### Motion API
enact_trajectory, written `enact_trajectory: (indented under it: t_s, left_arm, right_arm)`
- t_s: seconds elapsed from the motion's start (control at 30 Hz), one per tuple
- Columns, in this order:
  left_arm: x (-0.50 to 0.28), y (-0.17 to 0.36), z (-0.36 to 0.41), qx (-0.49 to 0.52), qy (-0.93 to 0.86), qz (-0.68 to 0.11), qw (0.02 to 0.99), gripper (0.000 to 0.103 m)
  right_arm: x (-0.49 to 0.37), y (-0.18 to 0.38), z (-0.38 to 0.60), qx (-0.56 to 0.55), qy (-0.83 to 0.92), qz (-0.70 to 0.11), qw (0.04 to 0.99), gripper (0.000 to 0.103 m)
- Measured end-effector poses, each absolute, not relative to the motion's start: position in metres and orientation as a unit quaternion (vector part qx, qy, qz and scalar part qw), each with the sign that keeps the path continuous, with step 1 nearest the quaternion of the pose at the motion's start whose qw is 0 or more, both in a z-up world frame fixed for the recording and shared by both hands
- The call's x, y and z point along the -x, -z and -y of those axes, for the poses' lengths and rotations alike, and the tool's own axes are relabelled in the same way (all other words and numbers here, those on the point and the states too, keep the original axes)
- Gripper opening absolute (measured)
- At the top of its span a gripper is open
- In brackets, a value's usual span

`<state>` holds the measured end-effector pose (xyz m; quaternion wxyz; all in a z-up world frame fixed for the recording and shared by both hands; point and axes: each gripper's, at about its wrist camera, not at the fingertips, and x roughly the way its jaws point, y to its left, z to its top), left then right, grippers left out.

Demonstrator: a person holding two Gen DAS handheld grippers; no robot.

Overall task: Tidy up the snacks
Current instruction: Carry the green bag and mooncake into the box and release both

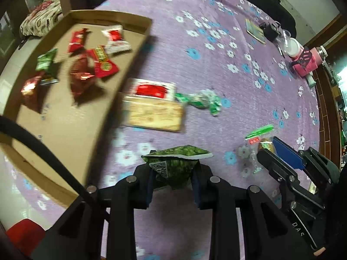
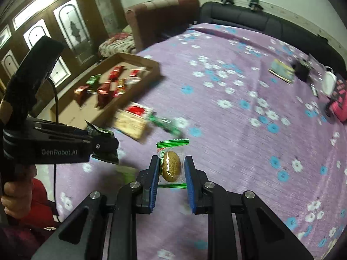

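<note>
My left gripper (image 1: 173, 173) is shut on a green snack packet (image 1: 176, 164) with a QR code, lifted above the purple flowered bedspread. It also shows from the side as the left gripper (image 2: 104, 145) in the right wrist view. My right gripper (image 2: 171, 169) is shut on a clear-wrapped round brown cookie (image 2: 171, 166) with green striped ends, held off the bed. That right gripper (image 1: 279, 153) appears at the lower right of the left wrist view. A shallow cardboard box (image 1: 65, 112) at the left holds several red and green snack packets (image 1: 82, 75).
On the bedspread beside the box lie a red-and-white packet (image 1: 151, 90), a tan cracker pack (image 1: 155, 114) and a green-and-white wrapper (image 1: 203, 100). A booklet (image 1: 254, 30), dark items, a white lid and a pink bottle (image 1: 303, 61) sit at the far right. A dark headboard (image 2: 260, 21) edges the bed.
</note>
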<state>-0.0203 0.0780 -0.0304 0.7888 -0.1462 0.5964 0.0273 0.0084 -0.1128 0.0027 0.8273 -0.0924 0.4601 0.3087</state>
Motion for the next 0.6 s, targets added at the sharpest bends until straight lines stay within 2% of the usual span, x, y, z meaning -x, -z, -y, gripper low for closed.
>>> enact_trajectory:
  t_s: [0.37,0.6]
  left_arm:
    - [0.049,0.010,-0.147,0.154,-0.064,-0.562,0.810,0.031]
    - [0.051,0.017,-0.199,0.157,-0.110,-0.557,0.808,0.031]
  right_arm:
    - [-0.004,-0.008,0.019,0.106,-0.377,-0.451,0.802,0.022]
    - [-0.012,0.000,-0.038,0.110,-0.407,-0.454,0.785,0.022]
